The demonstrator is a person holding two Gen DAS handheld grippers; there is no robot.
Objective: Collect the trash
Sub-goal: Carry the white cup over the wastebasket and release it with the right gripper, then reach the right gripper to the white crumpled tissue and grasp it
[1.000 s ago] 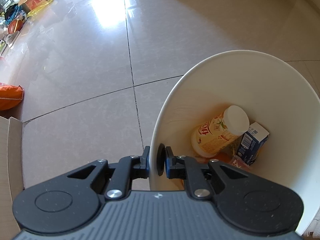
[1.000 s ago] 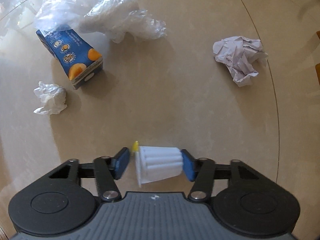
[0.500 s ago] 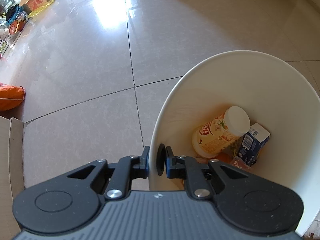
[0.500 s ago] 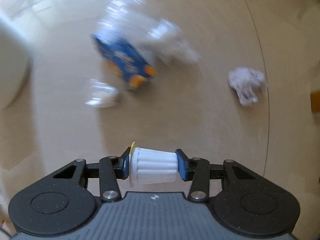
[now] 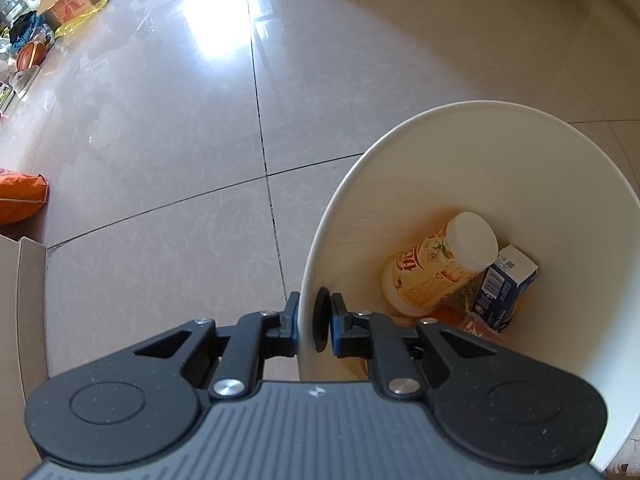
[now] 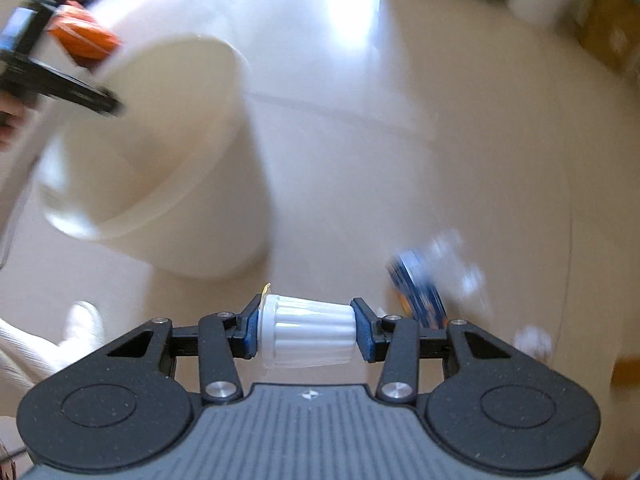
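The left claw (image 5: pixel 314 326) pinches the near rim of the white bin (image 5: pixel 500 168) at lower right, a yogurt bottle (image 5: pixel 436 268) and blue carton (image 5: pixel 506 288) inside, while the right claw (image 6: pixel 306 334) clamps a ribbed white cup (image 6: pixel 308 334) at bottom centre.

1. Ribbed white cup (image 6: pixel 307 331) is now clamped between the right gripper (image 6: pixel 306 330) pads and lifted off the floor (image 6: pixel 460 152).
2. White bin (image 6: pixel 160 168) has been brought into the right wrist view.
3. Blue carton (image 6: pixel 420 292) is now seen at lower right, blurred.
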